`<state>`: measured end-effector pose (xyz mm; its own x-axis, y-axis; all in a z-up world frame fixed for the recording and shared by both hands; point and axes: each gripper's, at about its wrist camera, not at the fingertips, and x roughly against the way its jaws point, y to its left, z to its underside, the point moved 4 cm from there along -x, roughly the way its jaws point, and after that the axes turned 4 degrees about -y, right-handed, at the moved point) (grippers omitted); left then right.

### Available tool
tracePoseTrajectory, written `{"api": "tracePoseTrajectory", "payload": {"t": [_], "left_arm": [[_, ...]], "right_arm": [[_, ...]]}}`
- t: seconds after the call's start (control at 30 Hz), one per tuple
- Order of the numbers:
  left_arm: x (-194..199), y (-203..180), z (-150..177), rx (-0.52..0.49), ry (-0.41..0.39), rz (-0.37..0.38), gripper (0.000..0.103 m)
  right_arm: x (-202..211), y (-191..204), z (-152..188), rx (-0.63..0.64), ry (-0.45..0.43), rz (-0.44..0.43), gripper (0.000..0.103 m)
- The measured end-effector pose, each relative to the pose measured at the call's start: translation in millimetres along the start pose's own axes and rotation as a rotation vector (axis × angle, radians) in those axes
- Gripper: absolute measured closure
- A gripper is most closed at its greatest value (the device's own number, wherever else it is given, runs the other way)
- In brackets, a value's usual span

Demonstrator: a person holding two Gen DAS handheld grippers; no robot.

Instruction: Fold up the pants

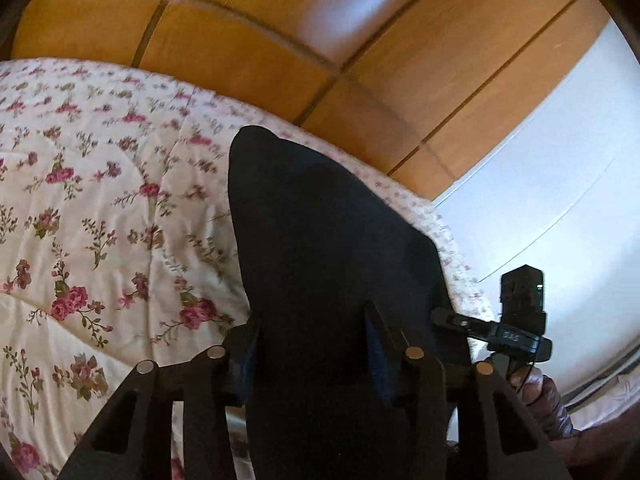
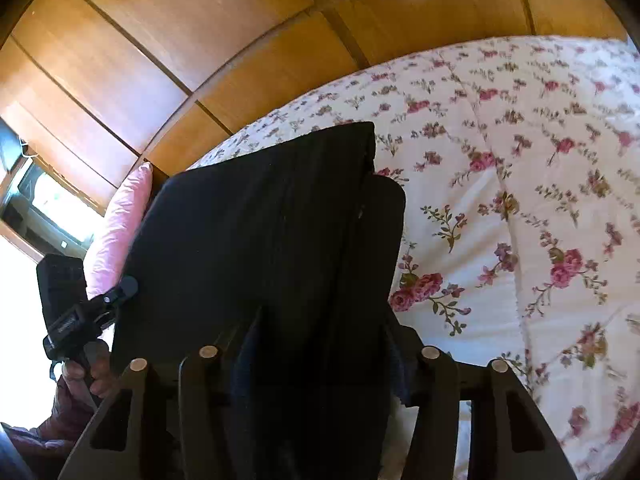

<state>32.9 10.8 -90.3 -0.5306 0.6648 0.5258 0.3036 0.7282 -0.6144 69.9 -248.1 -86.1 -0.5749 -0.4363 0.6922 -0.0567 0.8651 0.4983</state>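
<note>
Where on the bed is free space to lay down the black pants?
The floral quilt is bare to the right of the pants, up to the wooden headboard. The crowded side is the left, where the pink pillow borders the pants and both claws, left and right, work.

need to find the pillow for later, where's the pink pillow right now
The pink pillow shows only in the right wrist view, at the left, at the bed's edge below the wooden panelling, partly behind the black pants.
</note>
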Motion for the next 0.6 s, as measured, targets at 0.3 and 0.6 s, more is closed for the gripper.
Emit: {"api": "tracePoseTrajectory", "payload": {"t": [0.3,0.6], "left_arm": [[3.2,0.4,-1.3,-0.015,0.002,-0.041,0.061],[26.0,15.7,15.9,0.033,-0.019,-0.041,0.064]], "right_arm": [[-1.0,3.3,2.3,0.051,0.035,0.093,0.023],[-37.9,-2.3,-25.8,0.029,0.021,-0.017,0.03]]}}
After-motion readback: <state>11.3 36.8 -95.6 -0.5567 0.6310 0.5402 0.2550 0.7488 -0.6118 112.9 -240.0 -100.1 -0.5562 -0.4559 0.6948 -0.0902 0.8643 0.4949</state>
